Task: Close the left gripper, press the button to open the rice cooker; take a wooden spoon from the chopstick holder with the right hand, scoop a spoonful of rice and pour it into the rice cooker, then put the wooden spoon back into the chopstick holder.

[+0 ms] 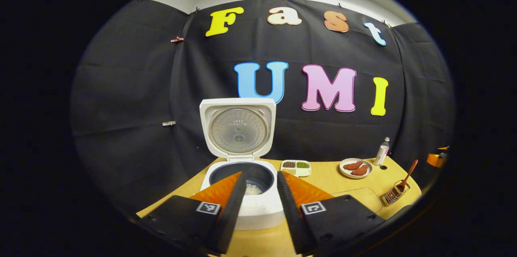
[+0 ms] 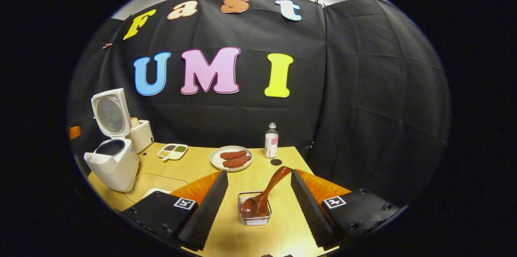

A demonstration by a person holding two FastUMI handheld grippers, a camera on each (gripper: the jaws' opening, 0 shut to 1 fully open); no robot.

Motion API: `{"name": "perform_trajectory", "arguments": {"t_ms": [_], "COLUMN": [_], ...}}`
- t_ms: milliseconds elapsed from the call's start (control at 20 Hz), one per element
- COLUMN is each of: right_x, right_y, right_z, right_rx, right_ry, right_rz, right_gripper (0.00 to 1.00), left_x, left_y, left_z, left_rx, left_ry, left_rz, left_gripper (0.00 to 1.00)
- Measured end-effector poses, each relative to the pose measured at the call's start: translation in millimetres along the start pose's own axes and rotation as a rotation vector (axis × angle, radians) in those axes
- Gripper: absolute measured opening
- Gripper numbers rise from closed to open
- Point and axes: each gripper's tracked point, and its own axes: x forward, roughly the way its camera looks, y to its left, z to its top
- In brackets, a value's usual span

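In the left gripper view, the left tool (image 1: 261, 192) hangs with its jaws parted and nothing between them, just before the white rice cooker (image 1: 242, 184), which stands toward the counter's left edge with its lid (image 1: 238, 127) already swung upright; a little pale rice shows in the dark inner pot (image 1: 252, 187). Farther along the light wooden counter (image 1: 327, 176) lie a small divided tray of beans (image 1: 296, 167), a white plate with two brown patties (image 1: 355, 168) and a small clear bottle (image 1: 382, 152) near the back edge, with the wire chopstick holder (image 1: 395, 194) carrying the brown wooden spoon (image 1: 407, 176) close to the right edge. In the right gripper view, the right tool (image 2: 258, 204) is likewise spread and empty, framing the chopstick holder (image 2: 254, 210) near the front edge; the wooden spoon (image 2: 262, 194) rests bowl-down in it, handle leaning up and to the right. The rice cooker (image 2: 115, 160) sits well apart at the left. Judging by the open lid, the rice in the pot and the spoon lying in its holder, the task looks at or near its end; if a scoop remains, the right tool must close on the slanted handle and lift it out without tipping the light basket.
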Motion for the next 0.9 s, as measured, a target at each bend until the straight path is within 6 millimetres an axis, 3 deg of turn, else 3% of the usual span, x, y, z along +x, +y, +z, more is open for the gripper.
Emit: {"name": "perform_trajectory", "arguments": {"t_ms": [100,150,450,650,900], "right_x": [12,19,62,101,147], "right_y": [0,-2,-15,-19,-16], "right_z": [-13,-23,-70,-101,-133], "right_rx": [0.042,0.064,0.136,0.195,0.298], "right_ry": [0.056,0.087,0.231,0.325,0.406], "right_rz": [0.033,0.046,0.095,0.112,0.116], "right_gripper": [0.98,0.98,0.98,0.99,0.99], "left_x": [-5,-7,-15,-25,-48], "left_y": [-10,-11,-35,-47,-54], "left_z": [-7,-9,-14,-33,-71], "left_rx": [0.011,0.024,0.106,0.099,0.098], "left_ry": [0.016,0.019,0.042,0.1,0.194], "left_rz": [-0.002,0.012,0.031,0.046,0.067], "left_gripper": [0.83,0.99,0.98,0.97,0.98]}}
